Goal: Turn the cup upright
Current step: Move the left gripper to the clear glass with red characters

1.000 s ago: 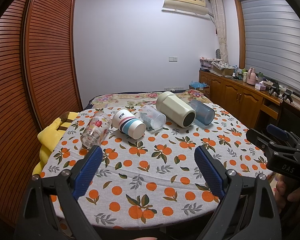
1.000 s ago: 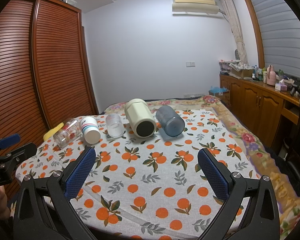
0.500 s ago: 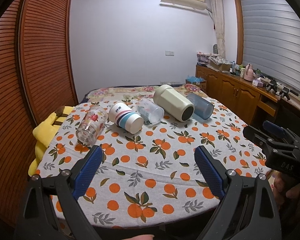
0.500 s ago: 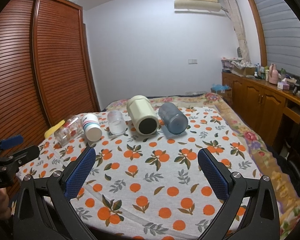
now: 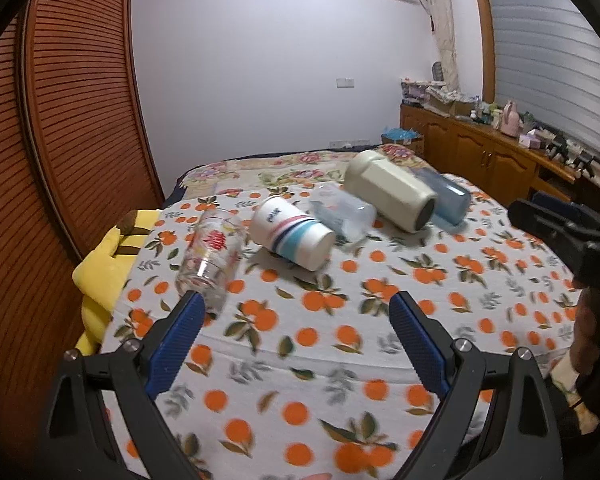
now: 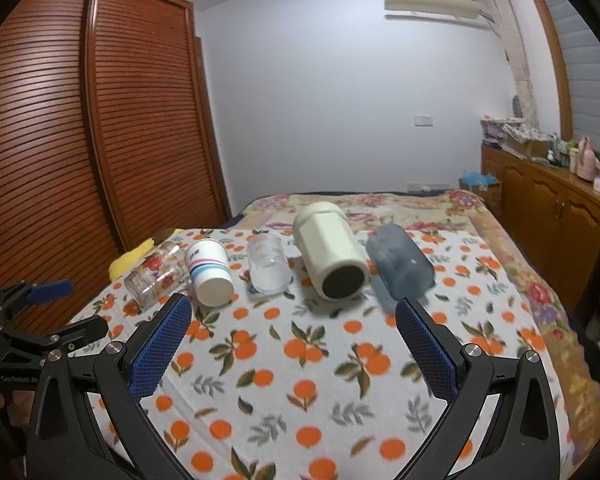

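Cups, five of them, lie on their sides in a row across the far part of the orange-print tablecloth (image 6: 300, 344), long axes roughly toward the cameras. From the left in the right wrist view: printed glass (image 6: 152, 278), striped cup (image 6: 209, 272), clear plastic cup (image 6: 267, 268), cream cup (image 6: 332, 254), blue cup (image 6: 400, 266).

Striped cup: white, with pink, navy and pale blue bands; its white flat end faces the camera. Cream cup: faceted sides, dark round end toward the camera. Printed glass: clear with red figures. Blue cup: translucent, touching the cream cup in the left wrist view.

Which end of each cup is the mouth is hard to make out; motion blur softens both views.

Left gripper (image 5: 296, 312): jaws wide apart, nothing between them, low over the near cloth, its left fingertip overlapping the printed glass (image 5: 210, 258) in view.

Right gripper (image 6: 294, 316): jaws likewise spread, empty, short of the row.
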`<state>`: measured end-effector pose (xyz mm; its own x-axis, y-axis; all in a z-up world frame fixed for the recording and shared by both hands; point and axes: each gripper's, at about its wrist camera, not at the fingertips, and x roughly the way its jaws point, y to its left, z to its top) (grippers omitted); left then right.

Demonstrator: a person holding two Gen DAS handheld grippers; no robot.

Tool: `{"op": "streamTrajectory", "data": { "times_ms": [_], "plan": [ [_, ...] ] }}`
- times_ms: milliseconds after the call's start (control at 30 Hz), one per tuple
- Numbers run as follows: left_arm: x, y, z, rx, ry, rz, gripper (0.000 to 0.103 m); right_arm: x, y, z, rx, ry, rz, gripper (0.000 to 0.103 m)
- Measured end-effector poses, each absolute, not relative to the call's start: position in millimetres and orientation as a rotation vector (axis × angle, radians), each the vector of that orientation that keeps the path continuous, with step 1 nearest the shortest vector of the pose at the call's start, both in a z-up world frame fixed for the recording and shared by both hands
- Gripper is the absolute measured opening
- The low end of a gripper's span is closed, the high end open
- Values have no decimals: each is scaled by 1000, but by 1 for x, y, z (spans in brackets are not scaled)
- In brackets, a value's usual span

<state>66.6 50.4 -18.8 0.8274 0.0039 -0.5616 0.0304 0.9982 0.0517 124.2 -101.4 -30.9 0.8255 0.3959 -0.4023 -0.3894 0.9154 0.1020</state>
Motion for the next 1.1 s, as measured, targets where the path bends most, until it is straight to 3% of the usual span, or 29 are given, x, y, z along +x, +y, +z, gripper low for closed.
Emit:
{"op": "streamTrajectory", "data": {
  "times_ms": [433, 633, 1100],
  "plan": [
    [133, 93, -45, 67, 729, 8, 88, 171, -70, -42, -43, 522, 488, 103],
    [161, 113, -52, 42, 793, 30, 75, 186, -57, -45, -69, 576, 516, 103],
    [232, 140, -69, -11, 1004, 53, 74, 197, -47, -49, -70, 630, 544, 103]
  ]
}}
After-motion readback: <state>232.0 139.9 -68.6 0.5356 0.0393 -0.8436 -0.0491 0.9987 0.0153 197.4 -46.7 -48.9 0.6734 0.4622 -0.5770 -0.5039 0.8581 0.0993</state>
